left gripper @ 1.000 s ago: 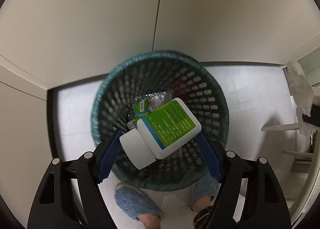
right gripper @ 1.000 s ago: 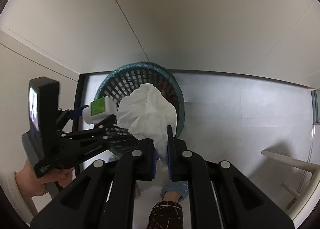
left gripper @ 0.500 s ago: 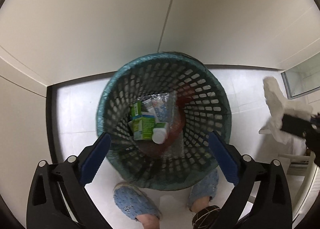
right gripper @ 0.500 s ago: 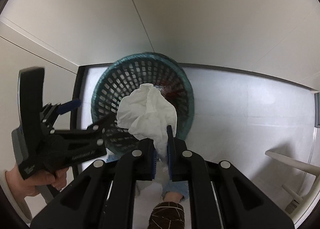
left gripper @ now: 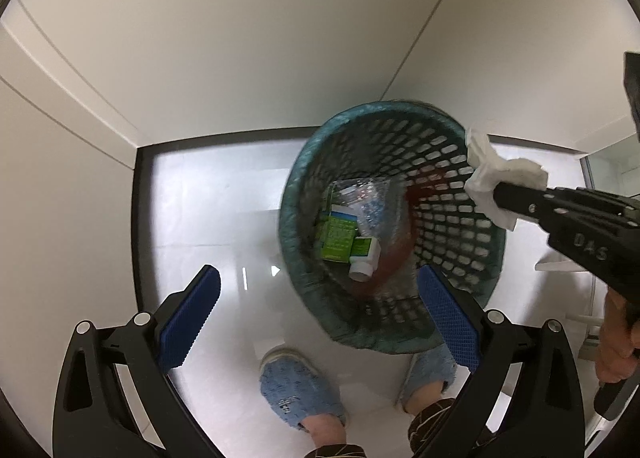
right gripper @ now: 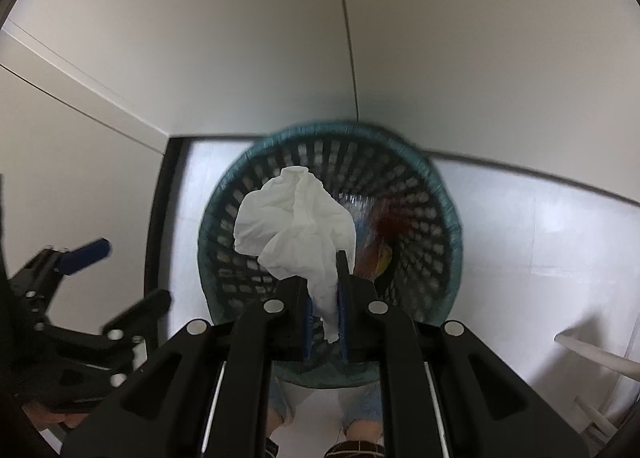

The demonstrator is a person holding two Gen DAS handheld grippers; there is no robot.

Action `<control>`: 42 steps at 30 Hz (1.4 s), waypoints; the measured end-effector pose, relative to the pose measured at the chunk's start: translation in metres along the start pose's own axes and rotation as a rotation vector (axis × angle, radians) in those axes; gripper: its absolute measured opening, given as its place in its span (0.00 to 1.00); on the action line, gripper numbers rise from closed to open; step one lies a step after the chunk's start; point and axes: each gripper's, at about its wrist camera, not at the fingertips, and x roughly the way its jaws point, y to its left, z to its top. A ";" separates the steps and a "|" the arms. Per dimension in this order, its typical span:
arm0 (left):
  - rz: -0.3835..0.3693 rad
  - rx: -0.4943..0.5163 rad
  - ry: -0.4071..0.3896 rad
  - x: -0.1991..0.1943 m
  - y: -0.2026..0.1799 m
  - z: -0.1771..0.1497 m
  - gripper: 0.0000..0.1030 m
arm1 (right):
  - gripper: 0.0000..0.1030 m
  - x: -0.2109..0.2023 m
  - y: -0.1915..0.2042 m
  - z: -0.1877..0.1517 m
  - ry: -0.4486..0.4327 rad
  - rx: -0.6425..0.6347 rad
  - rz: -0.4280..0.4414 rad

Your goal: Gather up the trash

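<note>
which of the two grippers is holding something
The right gripper, pinching crumpled white tissue over the teal mesh basket; the left gripper gapes empty.

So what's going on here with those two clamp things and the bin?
A person is collecting trash with two handheld grippers. The right gripper pinches a crumpled white tissue over the green mesh basket, not yet dropped. The left gripper hangs open and empty beside it. A white bottle already lies inside with other rubbish.
</note>
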 end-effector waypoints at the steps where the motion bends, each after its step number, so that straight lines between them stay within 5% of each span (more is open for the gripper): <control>1: 0.000 -0.007 0.005 0.002 0.003 -0.001 0.94 | 0.10 0.004 0.001 -0.001 0.005 0.001 -0.005; 4: 0.006 -0.018 0.013 0.005 0.009 -0.003 0.94 | 0.10 0.016 0.001 -0.004 0.021 0.009 -0.014; 9: 0.005 -0.019 0.009 0.003 0.014 -0.003 0.94 | 0.45 0.018 0.000 -0.012 0.029 0.023 -0.040; 13: 0.010 -0.018 0.016 0.001 0.014 -0.002 0.94 | 0.62 0.011 -0.003 -0.015 0.014 0.045 -0.078; 21: 0.019 -0.043 -0.007 -0.052 0.012 0.007 0.94 | 0.89 -0.067 -0.007 -0.011 -0.090 0.080 -0.112; 34: -0.032 -0.080 -0.129 -0.239 -0.020 0.039 0.94 | 0.92 -0.271 0.002 -0.001 -0.268 0.112 -0.129; 42: 0.027 -0.077 -0.176 -0.355 -0.039 0.052 0.94 | 0.92 -0.381 0.011 -0.004 -0.309 0.138 -0.092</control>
